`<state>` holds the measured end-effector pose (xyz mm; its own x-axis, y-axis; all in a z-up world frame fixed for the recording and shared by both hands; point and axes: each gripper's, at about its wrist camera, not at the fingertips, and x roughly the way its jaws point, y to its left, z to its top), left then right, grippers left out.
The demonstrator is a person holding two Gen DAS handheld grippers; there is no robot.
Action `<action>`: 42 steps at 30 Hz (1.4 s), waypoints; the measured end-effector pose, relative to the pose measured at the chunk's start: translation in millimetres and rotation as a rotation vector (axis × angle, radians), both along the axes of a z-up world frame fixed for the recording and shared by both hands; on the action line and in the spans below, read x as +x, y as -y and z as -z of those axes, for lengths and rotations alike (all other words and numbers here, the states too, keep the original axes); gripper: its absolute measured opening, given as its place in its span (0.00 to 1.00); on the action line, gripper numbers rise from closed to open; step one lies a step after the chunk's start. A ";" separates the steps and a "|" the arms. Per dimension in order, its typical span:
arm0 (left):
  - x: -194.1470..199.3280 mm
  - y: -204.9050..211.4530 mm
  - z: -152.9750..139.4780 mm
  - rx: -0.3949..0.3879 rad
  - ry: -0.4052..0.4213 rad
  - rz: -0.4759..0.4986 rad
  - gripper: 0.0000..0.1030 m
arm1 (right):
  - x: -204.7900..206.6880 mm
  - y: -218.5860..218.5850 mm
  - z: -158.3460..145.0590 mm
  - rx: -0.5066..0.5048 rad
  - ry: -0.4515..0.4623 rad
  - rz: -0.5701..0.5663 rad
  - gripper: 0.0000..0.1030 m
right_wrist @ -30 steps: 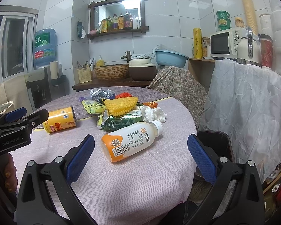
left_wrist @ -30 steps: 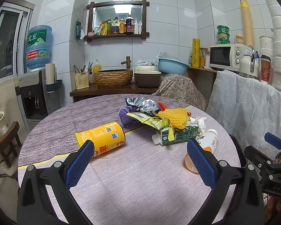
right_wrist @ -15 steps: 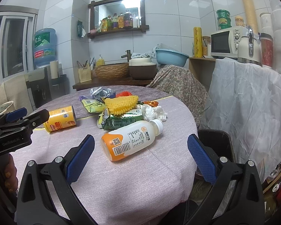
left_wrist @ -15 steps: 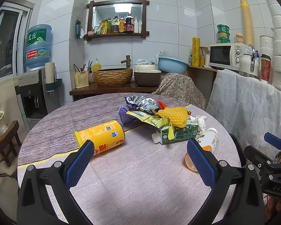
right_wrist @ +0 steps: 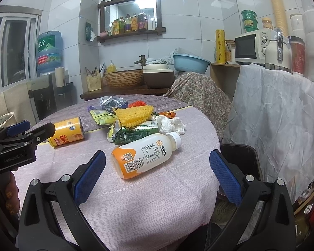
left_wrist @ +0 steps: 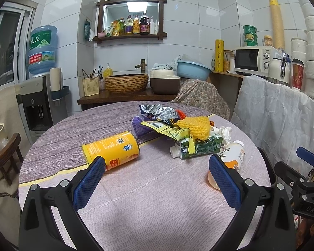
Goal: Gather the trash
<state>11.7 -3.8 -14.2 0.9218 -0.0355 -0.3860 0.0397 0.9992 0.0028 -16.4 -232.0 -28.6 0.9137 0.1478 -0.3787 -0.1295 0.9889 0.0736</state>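
Observation:
Trash lies on a round table (left_wrist: 157, 198) with a purple cloth. A yellow can (left_wrist: 112, 150) (right_wrist: 67, 131) lies on its side at the left. A white and orange bottle (right_wrist: 146, 154) (left_wrist: 230, 159) lies at the right. Behind them sits a pile: a green carton (left_wrist: 198, 145) (right_wrist: 134, 135), a yellow foam net (left_wrist: 195, 126) (right_wrist: 134, 115), foil wrappers (left_wrist: 157, 112) and crumpled tissue (right_wrist: 171, 124). My left gripper (left_wrist: 157, 185) is open and empty, short of the can. My right gripper (right_wrist: 157, 176) is open and empty, with the bottle between its fingers' line of sight.
A black bin (right_wrist: 240, 159) stands by the table's right edge. A white sheet (right_wrist: 282, 115) covers furniture at the right, with a microwave (left_wrist: 253, 59) above. A counter with a woven basin (left_wrist: 126, 82) lies behind the table. A water dispenser (left_wrist: 37, 96) stands at the left.
Both grippers have stayed almost still. The right wrist view has crept slightly closer to the bottle. Nothing has been taken hold of.

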 end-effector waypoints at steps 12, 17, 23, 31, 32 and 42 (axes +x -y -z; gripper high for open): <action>32.0 -10.0 8.3 0.011 -0.112 0.065 0.95 | 55.0 17.0 13.2 0.091 -0.150 -0.086 0.95; 49.1 -15.3 11.5 -0.008 -0.167 0.095 0.91 | 84.3 12.9 15.5 0.119 -0.197 -0.141 0.95; 65.3 -17.6 14.7 -0.075 -0.239 0.137 0.77 | 117.3 -4.8 3.6 0.114 -0.224 -0.219 0.95; 77.4 -19.9 13.1 -0.117 -0.282 0.154 0.72 | 163.1 -48.6 -5.9 -0.143 -0.244 -0.344 0.79; 77.3 -21.2 12.3 -0.117 -0.282 0.153 0.71 | 168.8 -52.1 -4.9 -0.160 -0.255 -0.363 0.75; 87.2 -23.5 5.4 -0.130 -0.293 0.156 0.72 | 217.3 -83.8 5.4 -0.299 -0.343 -0.437 0.52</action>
<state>99.0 19.7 -19.6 0.7522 -0.2331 -0.6163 0.1721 0.9724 -0.1577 200.9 -148.2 -34.0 0.6123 0.3225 -0.7219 -0.5442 0.8342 -0.0889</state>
